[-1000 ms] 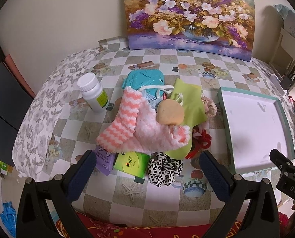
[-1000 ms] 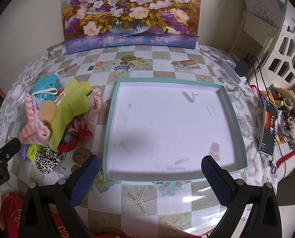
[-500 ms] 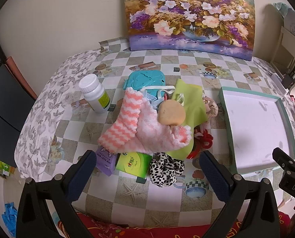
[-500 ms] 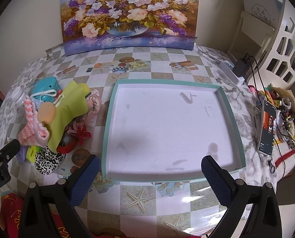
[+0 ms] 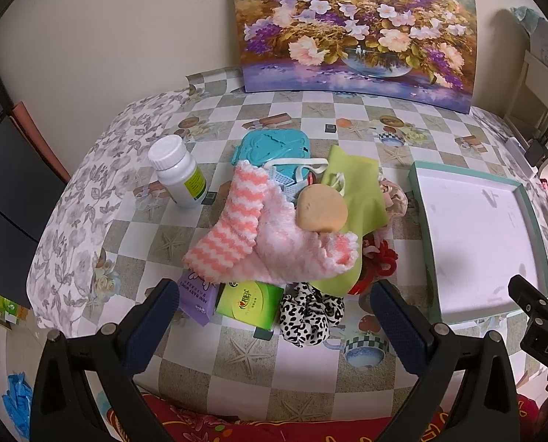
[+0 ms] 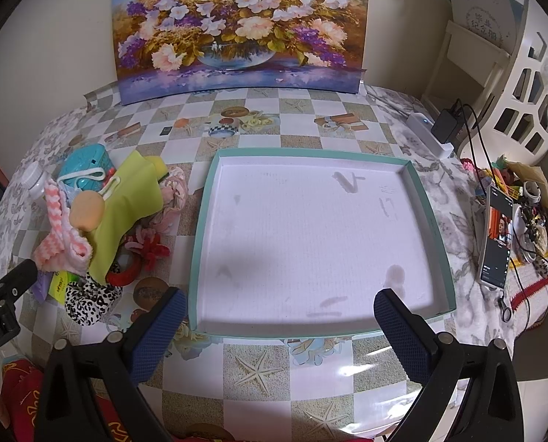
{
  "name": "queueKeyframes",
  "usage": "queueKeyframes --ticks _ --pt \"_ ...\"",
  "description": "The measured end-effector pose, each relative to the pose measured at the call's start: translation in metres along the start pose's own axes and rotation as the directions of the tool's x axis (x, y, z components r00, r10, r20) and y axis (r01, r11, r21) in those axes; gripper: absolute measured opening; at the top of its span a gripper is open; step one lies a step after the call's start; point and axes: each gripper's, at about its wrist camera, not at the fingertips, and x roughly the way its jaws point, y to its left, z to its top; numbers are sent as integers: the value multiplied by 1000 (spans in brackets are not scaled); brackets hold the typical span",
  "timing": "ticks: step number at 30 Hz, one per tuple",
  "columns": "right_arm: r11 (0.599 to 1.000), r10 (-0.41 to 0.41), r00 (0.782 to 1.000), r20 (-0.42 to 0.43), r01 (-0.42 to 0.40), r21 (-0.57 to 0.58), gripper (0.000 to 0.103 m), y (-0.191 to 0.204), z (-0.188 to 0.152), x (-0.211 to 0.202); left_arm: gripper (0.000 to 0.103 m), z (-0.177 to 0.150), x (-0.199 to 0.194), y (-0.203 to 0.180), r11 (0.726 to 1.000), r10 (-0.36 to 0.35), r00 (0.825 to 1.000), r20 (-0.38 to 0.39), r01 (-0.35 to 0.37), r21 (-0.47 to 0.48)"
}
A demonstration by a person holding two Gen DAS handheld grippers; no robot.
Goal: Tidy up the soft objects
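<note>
Hanging wide apart and holding nothing, the left gripper faces a pink striped sock piled on the tabletop. Only the right gripper's view, jaws spread too, shows the phone beside the tray.

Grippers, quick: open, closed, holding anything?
Left gripper: open, holding nothing, before the soft pile.
Right gripper: open, holding nothing, before the teal-rimmed white tray.
</note>
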Motion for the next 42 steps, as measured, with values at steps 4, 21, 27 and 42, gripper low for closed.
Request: queueKeyframes --ticks 4,21,27,42 --pt "1000 -1 1000 0 1 -1 103 0 0 0 103 0 0 1 1000 2 1000 -2 -2 -3" --pt "1000 0 1000 1 0 -1 103 0 0 0 103 0 0 3 1000 -3 1000 -9 3 -17" --pt "1000 6 1000 5 -6 -8 103 1 3 -2 103 2 -1 5 999 -1 1000 -9 0 -36" --pt "982 187 978 96 -186 -17 103 17 54 -18 103 54 1 12 979 -134 990 47 140 -145"
